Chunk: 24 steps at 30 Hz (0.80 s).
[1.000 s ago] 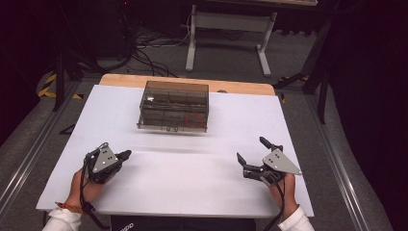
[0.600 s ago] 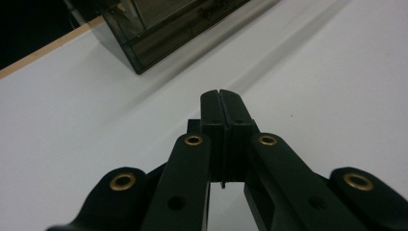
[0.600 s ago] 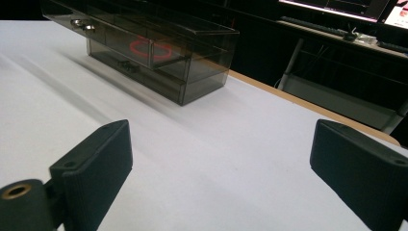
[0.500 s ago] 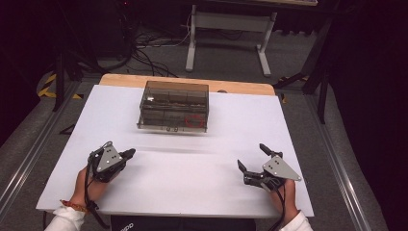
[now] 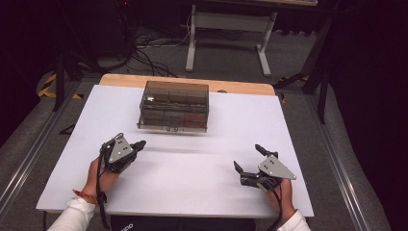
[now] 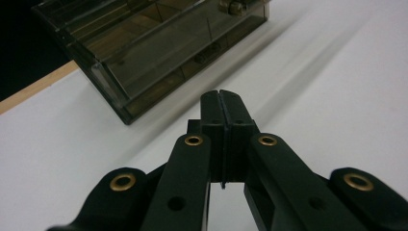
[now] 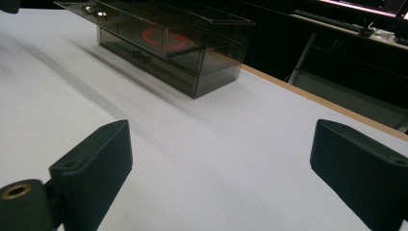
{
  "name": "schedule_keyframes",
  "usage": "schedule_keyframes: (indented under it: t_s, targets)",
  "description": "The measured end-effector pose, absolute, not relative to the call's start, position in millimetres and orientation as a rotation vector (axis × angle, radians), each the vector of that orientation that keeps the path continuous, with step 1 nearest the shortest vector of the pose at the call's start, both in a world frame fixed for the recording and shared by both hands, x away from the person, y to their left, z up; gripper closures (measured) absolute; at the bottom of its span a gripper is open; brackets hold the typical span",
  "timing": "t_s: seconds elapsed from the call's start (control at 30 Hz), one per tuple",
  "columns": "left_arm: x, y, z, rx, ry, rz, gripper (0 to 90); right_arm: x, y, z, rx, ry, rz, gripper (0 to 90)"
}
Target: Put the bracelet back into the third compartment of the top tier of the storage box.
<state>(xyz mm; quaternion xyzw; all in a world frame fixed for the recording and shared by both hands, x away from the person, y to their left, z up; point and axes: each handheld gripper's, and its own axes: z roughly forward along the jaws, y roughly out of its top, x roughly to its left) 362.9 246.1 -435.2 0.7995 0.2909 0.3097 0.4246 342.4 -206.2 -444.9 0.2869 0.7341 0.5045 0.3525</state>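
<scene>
Your left hand-held gripper (image 5: 137,146), jaws pressed together and empty, sits nearer the smoky compartment box (image 5: 174,106) lying crosswise up the tabletop (image 5: 202,168), while your right hand-held gripper (image 5: 246,160) gapes wide, farther off.

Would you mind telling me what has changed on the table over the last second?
The left gripper has slid a little towards the smoky clear box, its jaws shut and empty throughout. The right gripper has shifted slightly nearer the person, jaws open as before. Nothing was picked up or released, and the box stayed put on the white table.
</scene>
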Motion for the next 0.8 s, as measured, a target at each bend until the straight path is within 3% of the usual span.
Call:
schedule_keyframes:
  t_s: [0.4,0.8]
  targets:
    - [392,220,-431,1.98,0.716,0.769,89.0,348,-201,-446,0.753,1.91,1.306,8.3]
    - [396,216,-430,1.962,0.735,0.763,88.6,354,-195,-447,0.715,1.934,1.299,8.5]
